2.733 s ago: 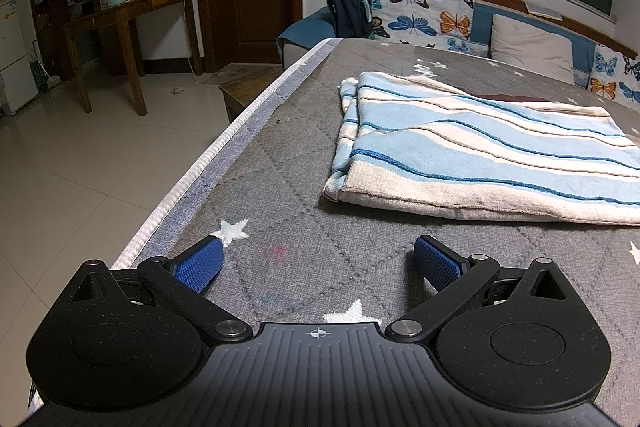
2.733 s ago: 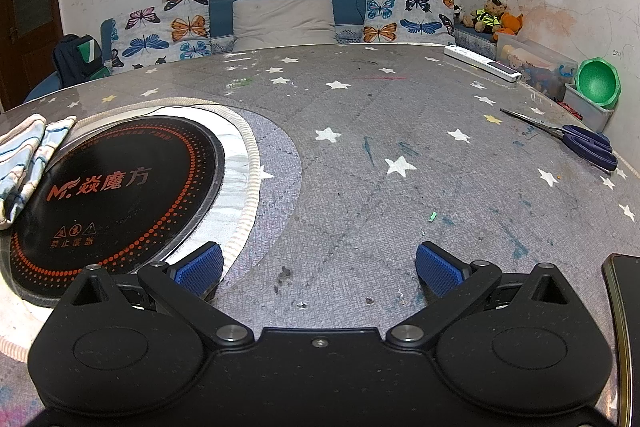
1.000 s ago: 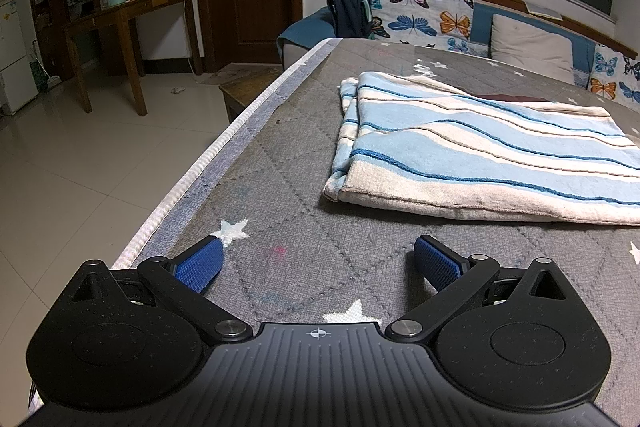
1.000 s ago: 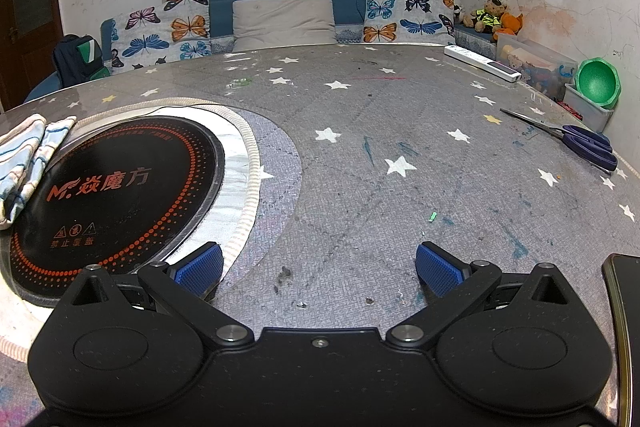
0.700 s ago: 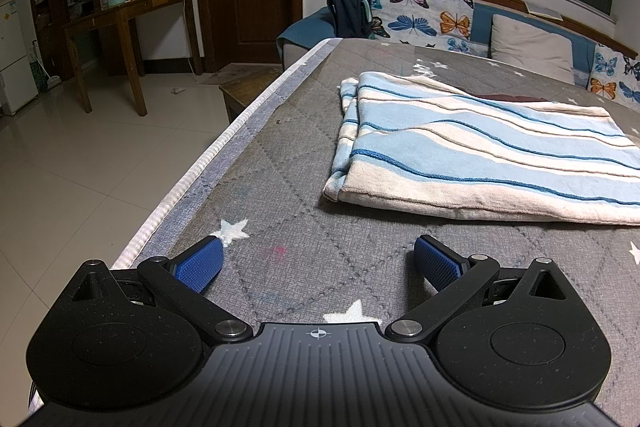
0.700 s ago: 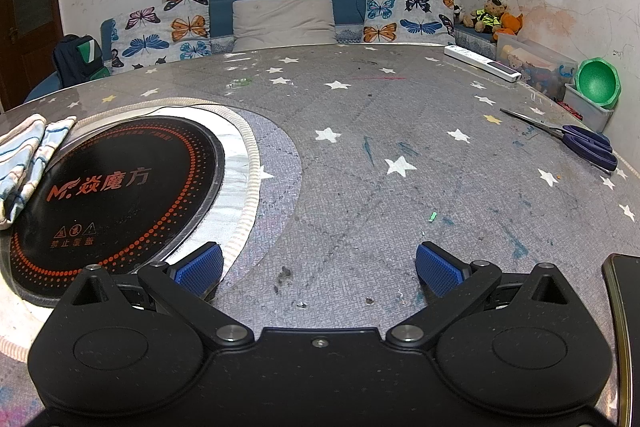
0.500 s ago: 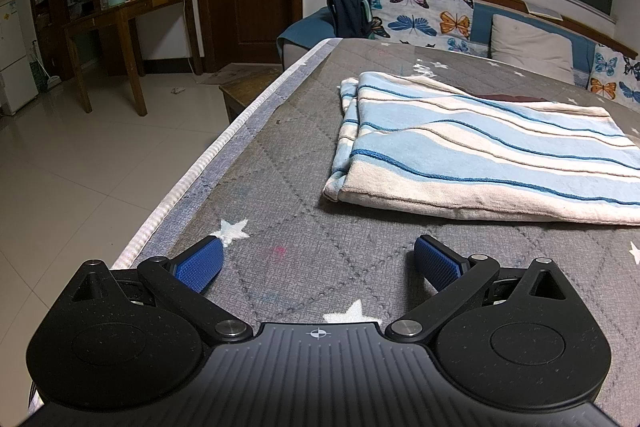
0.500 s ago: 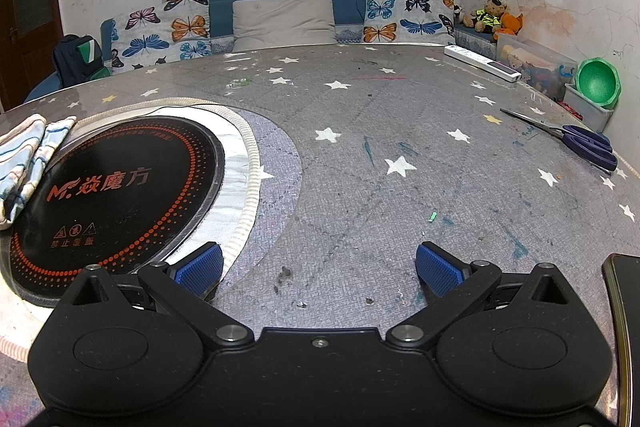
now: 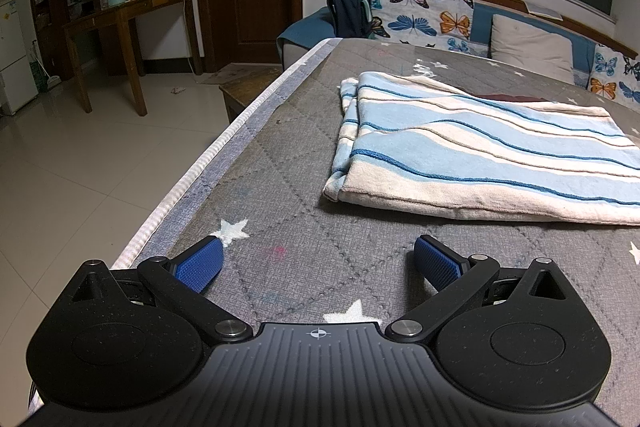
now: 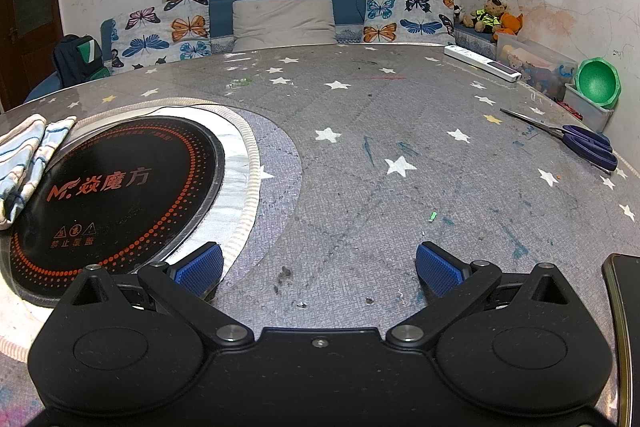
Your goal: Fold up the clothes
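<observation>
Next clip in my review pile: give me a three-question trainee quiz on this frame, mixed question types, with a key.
1. True or false: the left claw is shut on the striped towel.
2. Multiple choice: in the right wrist view, what lies near the table's right edge? A) blue-handled scissors B) a mug C) a book
3. Fill in: in the right wrist view, the towel's end rests on the left rim of the round black ____.

Key
1. False: both the left claw and the right claw are open and empty, and the towel lies folded on the table ahead of the left one.
2. A, the scissors.
3. Induction cooktop.
</observation>
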Action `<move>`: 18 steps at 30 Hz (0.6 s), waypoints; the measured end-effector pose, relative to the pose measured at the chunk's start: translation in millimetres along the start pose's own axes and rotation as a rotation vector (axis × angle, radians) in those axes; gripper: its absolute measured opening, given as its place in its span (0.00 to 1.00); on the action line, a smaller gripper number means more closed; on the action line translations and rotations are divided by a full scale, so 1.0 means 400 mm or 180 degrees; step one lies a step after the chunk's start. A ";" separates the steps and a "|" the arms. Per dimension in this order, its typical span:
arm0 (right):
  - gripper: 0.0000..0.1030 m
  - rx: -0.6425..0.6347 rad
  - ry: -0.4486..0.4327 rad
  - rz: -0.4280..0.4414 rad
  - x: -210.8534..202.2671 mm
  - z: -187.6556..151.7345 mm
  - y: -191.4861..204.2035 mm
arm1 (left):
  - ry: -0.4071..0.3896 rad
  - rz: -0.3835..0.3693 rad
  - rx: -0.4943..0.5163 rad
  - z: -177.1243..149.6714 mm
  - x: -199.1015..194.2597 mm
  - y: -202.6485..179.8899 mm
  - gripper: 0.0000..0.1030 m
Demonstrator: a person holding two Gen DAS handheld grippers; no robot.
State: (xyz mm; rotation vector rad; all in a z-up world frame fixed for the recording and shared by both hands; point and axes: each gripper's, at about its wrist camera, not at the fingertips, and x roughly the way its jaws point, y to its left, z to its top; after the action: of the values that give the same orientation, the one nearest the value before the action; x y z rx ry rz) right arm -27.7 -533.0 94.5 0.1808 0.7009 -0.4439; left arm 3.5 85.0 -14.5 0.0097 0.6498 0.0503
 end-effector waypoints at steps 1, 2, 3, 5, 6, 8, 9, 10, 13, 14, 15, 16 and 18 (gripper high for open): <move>1.00 0.0000 0.0000 0.0000 0.000 0.000 0.003 | 0.0000 0.0000 0.0000 0.000 0.000 0.000 1.00; 1.00 0.0000 0.0000 0.0000 0.000 0.000 0.003 | 0.0000 0.0000 0.0000 0.000 -0.001 -0.003 1.00; 1.00 0.0000 0.0000 0.0000 0.000 0.000 0.002 | 0.0000 0.0000 0.0000 0.000 0.000 -0.002 1.00; 1.00 0.0000 0.0000 0.0000 0.000 0.000 0.003 | 0.0000 0.0000 0.0000 0.000 -0.003 -0.010 1.00; 1.00 0.0000 0.0000 0.0000 0.000 0.000 0.002 | 0.0000 0.0000 0.0000 0.001 -0.003 -0.013 1.00; 1.00 0.0000 0.0000 0.0001 0.001 0.000 0.003 | 0.0000 0.0000 0.0000 0.000 -0.002 -0.008 1.00; 1.00 0.0000 0.0000 0.0000 0.000 0.000 0.002 | 0.0000 0.0000 0.0000 0.000 -0.002 -0.007 1.00; 1.00 0.0000 -0.0001 0.0000 0.000 0.000 0.001 | 0.0000 0.0000 0.0000 0.000 -0.002 -0.008 1.00; 1.00 0.0000 -0.0001 0.0000 0.001 0.001 0.004 | 0.0000 0.0000 0.0000 0.000 -0.002 -0.007 1.00; 1.00 0.0000 0.0000 0.0000 0.000 0.000 0.000 | 0.0000 0.0000 0.0000 0.000 -0.002 -0.007 1.00; 1.00 0.0000 0.0000 0.0000 0.001 0.001 0.004 | 0.0000 0.0000 0.0000 0.000 -0.002 -0.008 1.00; 1.00 0.0000 0.0000 0.0000 0.001 0.001 0.004 | 0.0000 0.0000 0.0000 0.000 -0.002 -0.009 1.00; 1.00 -0.0001 0.0000 0.0000 0.001 0.000 0.003 | 0.0000 0.0000 0.0000 0.001 -0.003 -0.011 1.00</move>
State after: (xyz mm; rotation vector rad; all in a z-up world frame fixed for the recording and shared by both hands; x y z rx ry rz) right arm -26.8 -532.0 94.5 0.1806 0.7009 -0.4438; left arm 2.9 80.4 -13.8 0.0096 0.6498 0.0503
